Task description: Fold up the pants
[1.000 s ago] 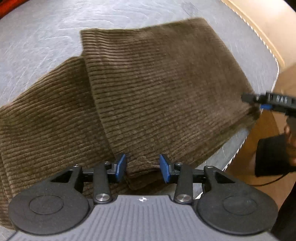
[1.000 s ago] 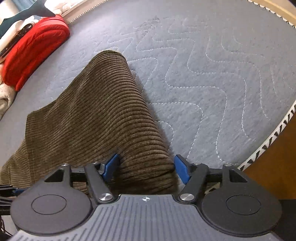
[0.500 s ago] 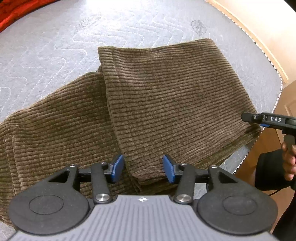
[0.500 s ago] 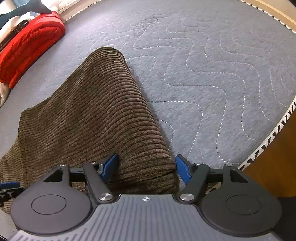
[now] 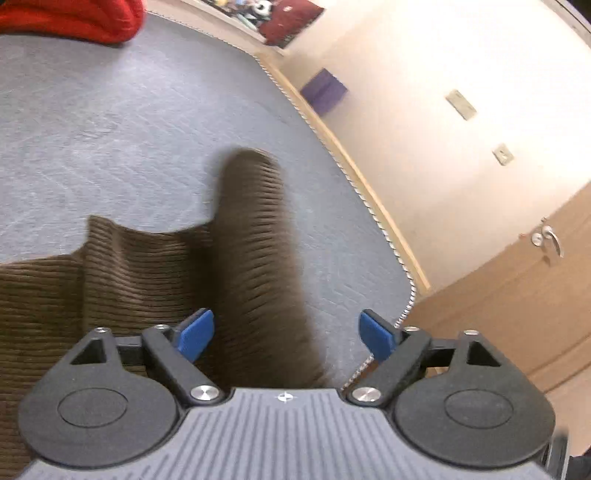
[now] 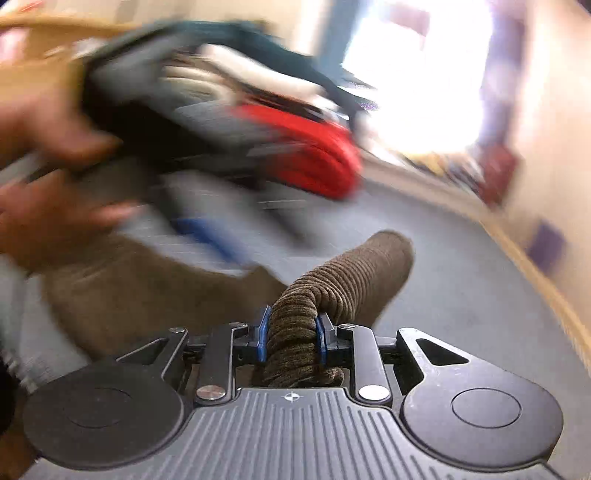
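Note:
The brown corduroy pants (image 5: 255, 236) lie on the grey quilted mattress (image 5: 110, 129), one part pulled up into a long ridge. My left gripper (image 5: 286, 338) is opening, its jaws wide. The ridge runs between its blue pads (image 5: 195, 334), which do not press on it. My right gripper (image 6: 291, 332) is closing, and its pads (image 6: 262, 332) squeeze a bunched roll of the pants (image 6: 351, 269). The right wrist view is heavily blurred. At its left, a person's hand (image 6: 44, 206) holds the left gripper, smeared by motion.
A red garment (image 5: 74, 14) lies at the mattress's far side, with a pile of other clothes (image 6: 221, 85) behind it. The piped mattress edge (image 5: 369, 199) runs along a cream wall. A purple block (image 5: 325, 92) and a wooden door (image 5: 535, 295) are on the right.
My left gripper let go, opened wide and rose, tilting toward the wall. My right gripper closed on the pants, rolled and swung. The flat folded cloth is now drawn into a ridge.

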`<action>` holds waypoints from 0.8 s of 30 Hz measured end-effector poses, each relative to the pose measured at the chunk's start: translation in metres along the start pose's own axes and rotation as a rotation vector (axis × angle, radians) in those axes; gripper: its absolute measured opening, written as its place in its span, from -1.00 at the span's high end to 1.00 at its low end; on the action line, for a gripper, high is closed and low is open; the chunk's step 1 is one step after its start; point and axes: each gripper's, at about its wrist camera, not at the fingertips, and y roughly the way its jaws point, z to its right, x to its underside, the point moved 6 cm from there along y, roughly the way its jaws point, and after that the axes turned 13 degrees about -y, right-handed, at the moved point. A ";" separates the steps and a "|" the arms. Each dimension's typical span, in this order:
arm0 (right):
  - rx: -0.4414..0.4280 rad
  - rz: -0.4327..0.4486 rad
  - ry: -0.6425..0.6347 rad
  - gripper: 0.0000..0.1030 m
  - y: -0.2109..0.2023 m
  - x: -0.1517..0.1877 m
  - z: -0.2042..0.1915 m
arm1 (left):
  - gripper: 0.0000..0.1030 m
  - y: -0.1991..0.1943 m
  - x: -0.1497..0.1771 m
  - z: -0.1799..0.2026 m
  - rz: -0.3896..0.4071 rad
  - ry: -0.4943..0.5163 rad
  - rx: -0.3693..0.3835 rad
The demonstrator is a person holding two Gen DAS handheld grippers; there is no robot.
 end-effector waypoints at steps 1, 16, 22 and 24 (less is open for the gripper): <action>-0.022 0.015 -0.045 0.50 -0.001 -0.005 -0.017 | -0.88 0.005 0.001 -0.001 -0.011 0.010 -0.044; -0.580 0.142 0.244 -0.16 0.012 -0.059 -0.044 | 0.60 -0.109 -0.019 -0.125 0.183 -0.056 -0.545; -0.485 -0.075 0.460 -0.33 0.084 -0.041 -0.027 | -0.24 -0.198 -0.014 -0.210 0.354 -0.174 -0.838; -0.453 -0.170 0.508 -0.33 0.112 -0.032 -0.028 | -0.54 -0.218 -0.013 -0.228 0.415 -0.249 -0.810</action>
